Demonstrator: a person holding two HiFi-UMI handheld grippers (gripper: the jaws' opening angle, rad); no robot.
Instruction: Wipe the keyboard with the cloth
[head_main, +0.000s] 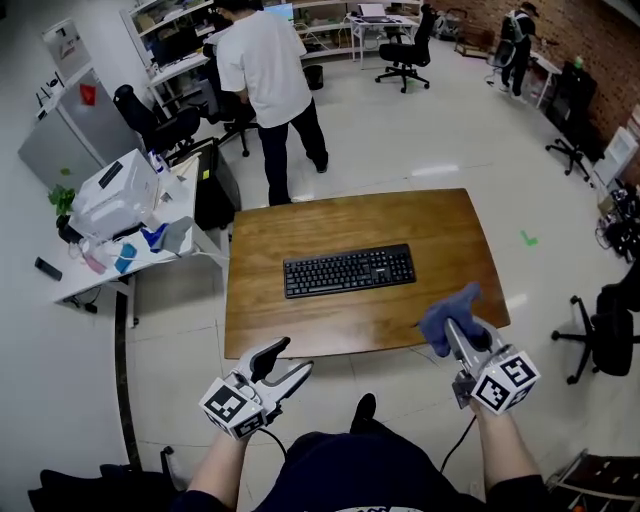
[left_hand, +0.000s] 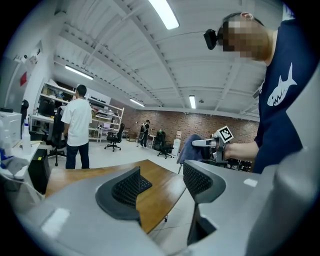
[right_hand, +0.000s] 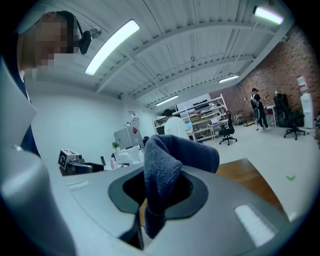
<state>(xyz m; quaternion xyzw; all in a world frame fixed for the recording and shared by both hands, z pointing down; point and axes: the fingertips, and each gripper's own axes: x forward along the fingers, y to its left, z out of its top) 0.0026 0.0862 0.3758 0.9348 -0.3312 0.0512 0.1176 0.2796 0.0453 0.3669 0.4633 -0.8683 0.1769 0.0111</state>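
A black keyboard (head_main: 349, 270) lies in the middle of the wooden table (head_main: 300, 225); a corner of the keyboard (left_hand: 142, 184) shows between the left jaws. My right gripper (head_main: 450, 330) hangs off the table's near right corner, shut on a blue-grey cloth (head_main: 447, 312). In the right gripper view the cloth (right_hand: 165, 170) bunches up between the jaws and droops below them. My left gripper (head_main: 290, 360) is open and holds nothing, just off the table's near edge, left of centre. The left gripper (left_hand: 165, 182) points across the table toward the right one.
A person in a white shirt (head_main: 268, 75) stands beyond the table's far edge. A cluttered white desk (head_main: 120, 235) stands to the left, a black office chair (head_main: 600, 335) to the right. More chairs and shelves (head_main: 180, 30) are farther back.
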